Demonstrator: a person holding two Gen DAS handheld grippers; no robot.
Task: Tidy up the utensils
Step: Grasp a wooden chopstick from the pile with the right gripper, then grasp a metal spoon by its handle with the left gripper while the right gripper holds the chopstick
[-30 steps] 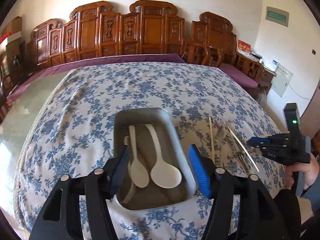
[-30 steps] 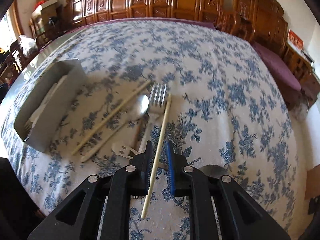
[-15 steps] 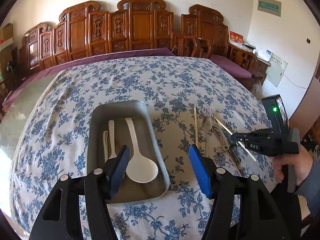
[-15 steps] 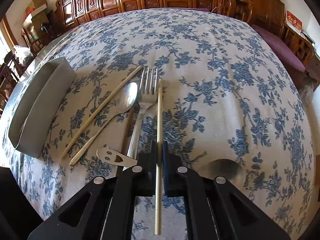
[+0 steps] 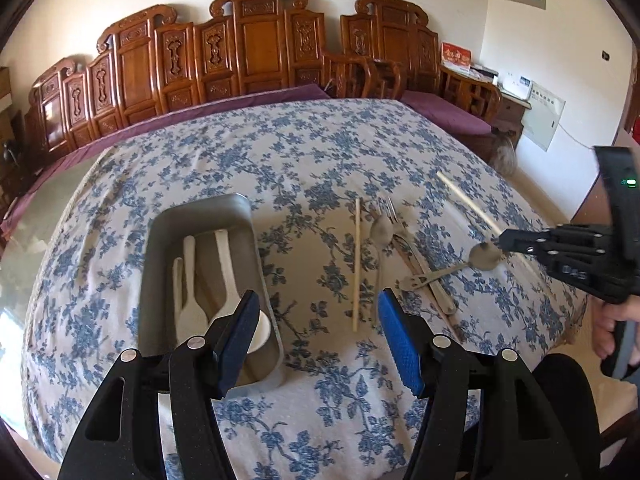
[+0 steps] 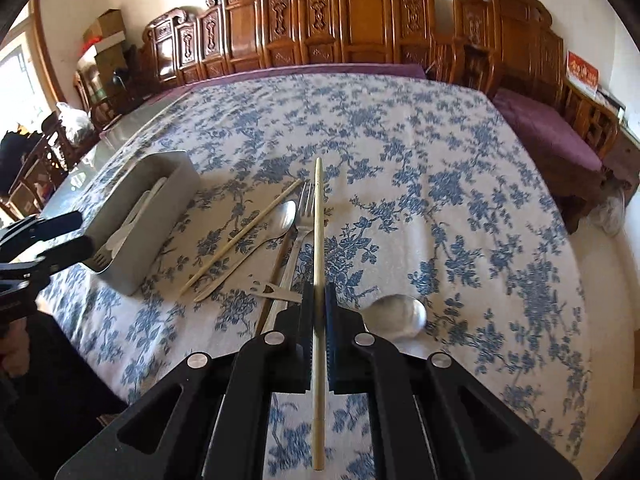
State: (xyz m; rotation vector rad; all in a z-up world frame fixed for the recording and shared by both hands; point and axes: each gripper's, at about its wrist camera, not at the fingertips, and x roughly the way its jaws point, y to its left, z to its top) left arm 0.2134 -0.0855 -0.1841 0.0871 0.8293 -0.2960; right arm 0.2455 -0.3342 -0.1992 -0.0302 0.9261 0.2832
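Note:
My right gripper (image 6: 319,296) is shut on a pale chopstick (image 6: 318,220), lifted off the cloth and pointing away from me; the left wrist view shows that chopstick (image 5: 466,201) slanting up from the right gripper (image 5: 502,240). On the cloth lie a second chopstick (image 6: 244,234), a metal spoon (image 6: 280,220), a fork (image 6: 305,204) and a large spoon (image 6: 396,314) with a smiley-face handle. The grey tray (image 5: 160,232) holds white plastic spoons (image 5: 228,264). My left gripper (image 5: 316,328) stands open above the cloth just right of the tray, nothing between its fingers.
The blue-flowered tablecloth (image 6: 440,160) covers a wide table. Carved wooden chairs (image 5: 256,44) line its far edge, and a purple-cushioned bench (image 6: 548,132) stands at the right. A hand (image 5: 612,324) grips the right tool near the table's right edge.
The right gripper closed on the chopstick and raised it off the table. The left gripper slid right, from over the tray to beside it.

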